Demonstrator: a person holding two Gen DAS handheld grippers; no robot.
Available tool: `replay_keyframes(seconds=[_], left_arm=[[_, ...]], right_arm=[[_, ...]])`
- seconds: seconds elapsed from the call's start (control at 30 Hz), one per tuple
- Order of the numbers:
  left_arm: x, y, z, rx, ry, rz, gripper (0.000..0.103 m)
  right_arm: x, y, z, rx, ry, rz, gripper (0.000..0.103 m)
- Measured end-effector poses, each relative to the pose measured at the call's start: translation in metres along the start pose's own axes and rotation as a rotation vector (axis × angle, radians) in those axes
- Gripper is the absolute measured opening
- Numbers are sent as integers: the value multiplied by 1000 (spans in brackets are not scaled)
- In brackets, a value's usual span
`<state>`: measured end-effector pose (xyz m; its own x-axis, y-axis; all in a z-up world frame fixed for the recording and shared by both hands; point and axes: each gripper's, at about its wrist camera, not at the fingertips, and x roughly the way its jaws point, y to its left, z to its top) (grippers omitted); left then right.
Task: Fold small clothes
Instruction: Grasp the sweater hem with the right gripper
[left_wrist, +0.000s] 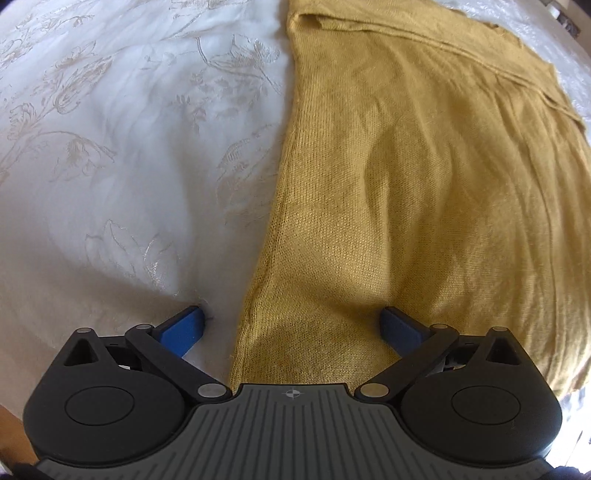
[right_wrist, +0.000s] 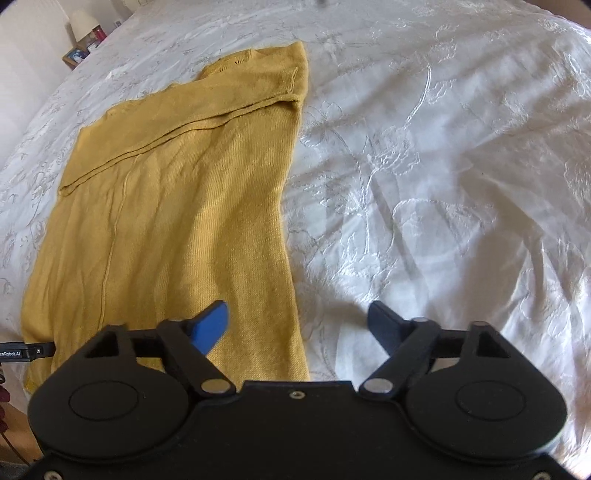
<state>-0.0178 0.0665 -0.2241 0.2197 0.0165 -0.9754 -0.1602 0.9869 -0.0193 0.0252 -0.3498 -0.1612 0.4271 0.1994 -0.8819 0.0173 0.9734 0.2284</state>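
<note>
A mustard-yellow knit garment (left_wrist: 406, 177) lies flat on a white embroidered bedspread (left_wrist: 110, 147), with a folded-over layer across its far end. My left gripper (left_wrist: 293, 317) is open and empty, its jaws straddling the garment's near left edge. In the right wrist view the garment (right_wrist: 177, 192) fills the left half. My right gripper (right_wrist: 299, 317) is open and empty, straddling the garment's near right edge; its left blue finger (right_wrist: 212, 326) is over the fabric, its right finger (right_wrist: 384, 325) over the bedspread (right_wrist: 443, 184).
A lamp, a red object and a framed picture (right_wrist: 79, 51) stand on a bedside surface at the far left. Part of the other gripper (right_wrist: 26, 352) pokes in at the left edge by the garment's near corner.
</note>
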Motion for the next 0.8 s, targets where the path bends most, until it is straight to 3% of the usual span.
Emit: replay_keyframes(seconds=[0.23,0.3,0.37,0.4,0.47,0.57,0.7,0.8], left_arm=[[6,-5,7,-15,-22,33,103],[6,-7,2,-23,-52,36,103],[4,-5,-3,-40,-73,37,103],[3,-4,-4,-50,-77,38,103],[1,-4,-12,-67,-82,41,103],[1,-5,-15,-68,-80,42,103],[2,-5,-10,-58,-77,35,103],[-10,6,-8,-46,-90,20,103]], right_arm=[[19,-3,23,-28,-13,102,65],[26,-2,26,-23,-5,128,56],[32,1,27,-22,11,136,34],[33,1,27,-20,21,147,29],[34,5,26,-32,32,153,10],[24,7,25,-97,4,62,5],[24,-13,22,-43,15,26,5],[14,-25,19,3,-18,74,20]])
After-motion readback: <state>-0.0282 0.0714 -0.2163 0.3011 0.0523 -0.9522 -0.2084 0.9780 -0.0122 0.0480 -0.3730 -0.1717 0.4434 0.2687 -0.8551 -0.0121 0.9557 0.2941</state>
